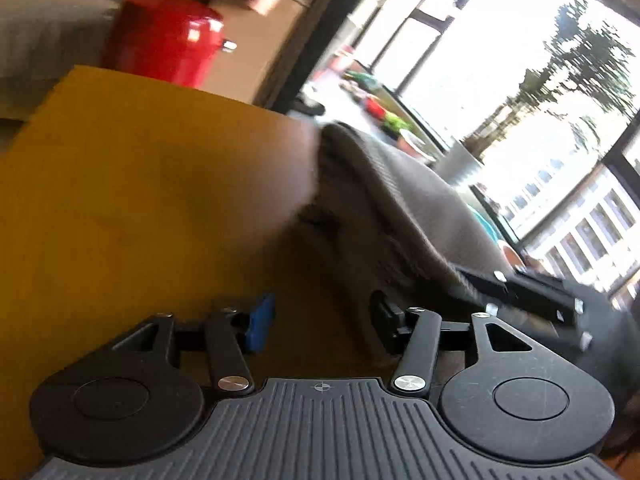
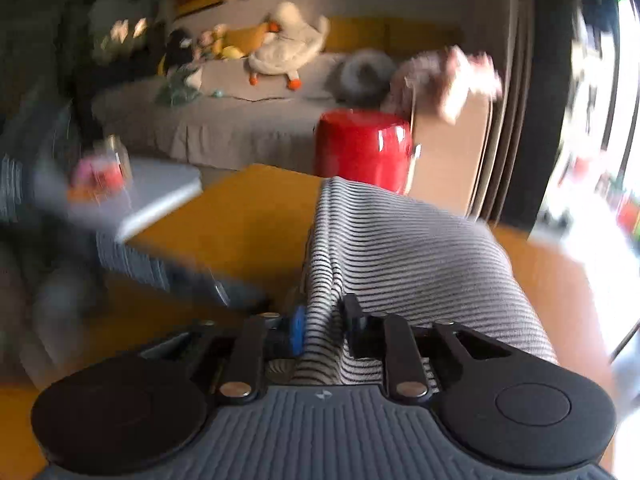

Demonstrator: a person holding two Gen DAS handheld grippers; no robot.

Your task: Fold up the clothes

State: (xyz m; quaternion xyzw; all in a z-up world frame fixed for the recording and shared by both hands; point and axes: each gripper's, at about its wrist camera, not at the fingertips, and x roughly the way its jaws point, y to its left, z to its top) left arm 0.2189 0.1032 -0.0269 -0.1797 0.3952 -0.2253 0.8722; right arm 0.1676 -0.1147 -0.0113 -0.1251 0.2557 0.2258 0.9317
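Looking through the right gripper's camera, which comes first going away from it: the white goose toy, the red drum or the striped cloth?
1. The striped cloth, pinched in the right gripper and draped just ahead.
2. The red drum, past the yellow table's far edge, slightly right.
3. The white goose toy, on the grey sofa at the back, upper centre.

Left gripper [image 1: 322,322]: jaws apart, nothing between them, over the yellow table [image 1: 132,184]. Striped grey garment [image 1: 404,208] lifted in a ridge to the right, its near end at the right gripper [image 1: 532,292], which is blurred. Red cylindrical container [image 1: 164,38] beyond the table's far edge. Bright window [image 1: 520,60] at right.
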